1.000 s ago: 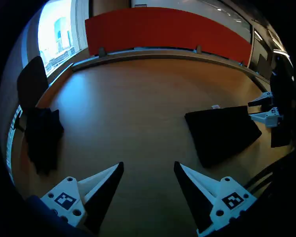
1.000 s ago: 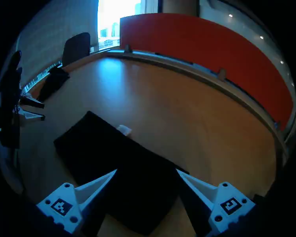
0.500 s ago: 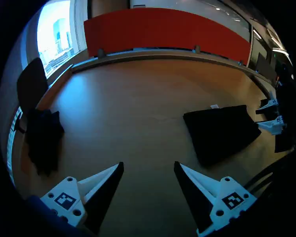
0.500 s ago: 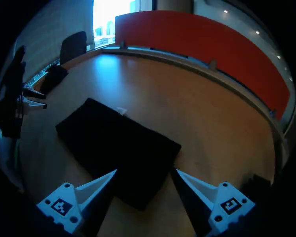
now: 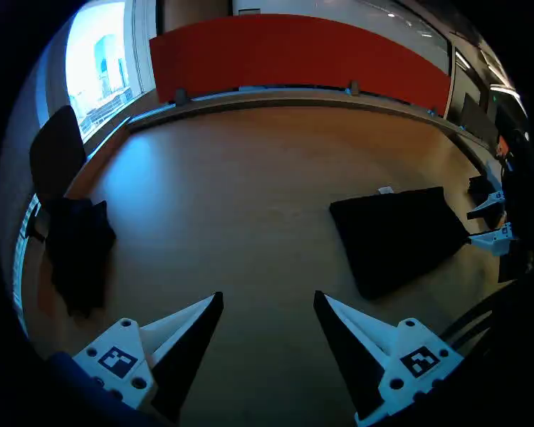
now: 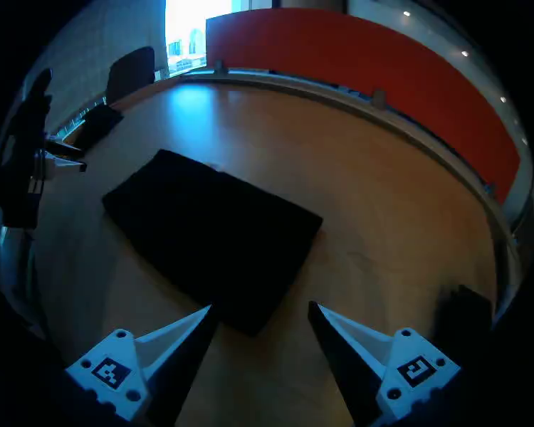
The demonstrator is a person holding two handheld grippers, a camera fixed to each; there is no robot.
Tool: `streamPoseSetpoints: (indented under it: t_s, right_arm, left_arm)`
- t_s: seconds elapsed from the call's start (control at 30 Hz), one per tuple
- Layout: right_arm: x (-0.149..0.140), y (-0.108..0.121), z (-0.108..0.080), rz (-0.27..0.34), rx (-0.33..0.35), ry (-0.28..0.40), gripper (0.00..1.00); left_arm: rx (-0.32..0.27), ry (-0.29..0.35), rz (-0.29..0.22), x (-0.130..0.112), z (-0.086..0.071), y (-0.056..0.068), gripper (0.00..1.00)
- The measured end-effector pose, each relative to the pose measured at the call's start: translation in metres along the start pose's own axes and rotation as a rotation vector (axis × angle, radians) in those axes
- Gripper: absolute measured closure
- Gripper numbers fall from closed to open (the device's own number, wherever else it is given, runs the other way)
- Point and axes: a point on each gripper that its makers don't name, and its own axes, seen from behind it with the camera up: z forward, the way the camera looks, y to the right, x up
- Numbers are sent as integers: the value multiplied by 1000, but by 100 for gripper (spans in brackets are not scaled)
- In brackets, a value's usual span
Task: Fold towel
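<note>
A dark, folded towel (image 6: 210, 231) lies flat on the wooden table (image 6: 381, 213). In the right gripper view it sits just beyond my right gripper (image 6: 263, 313), which is open with nothing between its fingers. In the left gripper view the towel (image 5: 399, 238) lies at the right, well away from my left gripper (image 5: 267, 299), which is also open and holds nothing. The right gripper (image 5: 491, 220) appears at the towel's far right edge in the left gripper view. The left gripper (image 6: 60, 156) appears at the far left of the right gripper view.
A red partition (image 5: 295, 53) runs along the table's far edge. A dark chair (image 5: 53, 149) with dark cloth (image 5: 78, 249) draped below it stands at the table's left end near a bright window (image 5: 100, 57). A dark object (image 6: 463, 313) sits at the right.
My right gripper has pulled back from the towel, which now lies wholly beyond its fingertips. The left gripper has stayed still.
</note>
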Motion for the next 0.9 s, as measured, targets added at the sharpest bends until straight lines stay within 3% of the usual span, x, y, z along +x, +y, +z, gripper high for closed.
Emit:
streamPoseSetpoints:
  t_s: [0.37,0.67,0.9]
  right_arm:
    - [-15,0,-3,-8,15,-31,6]
    - [-24,-10,-5,-26,75,-70,42]
    - [-24,-14,-5,-15,98,-73,62]
  left_arm:
    - [-2,-1,4,-1,0,1,6]
    - [0,-1,-1,-2,0,2,6]
    - [2,-1,-1,-3,-1,2,6]
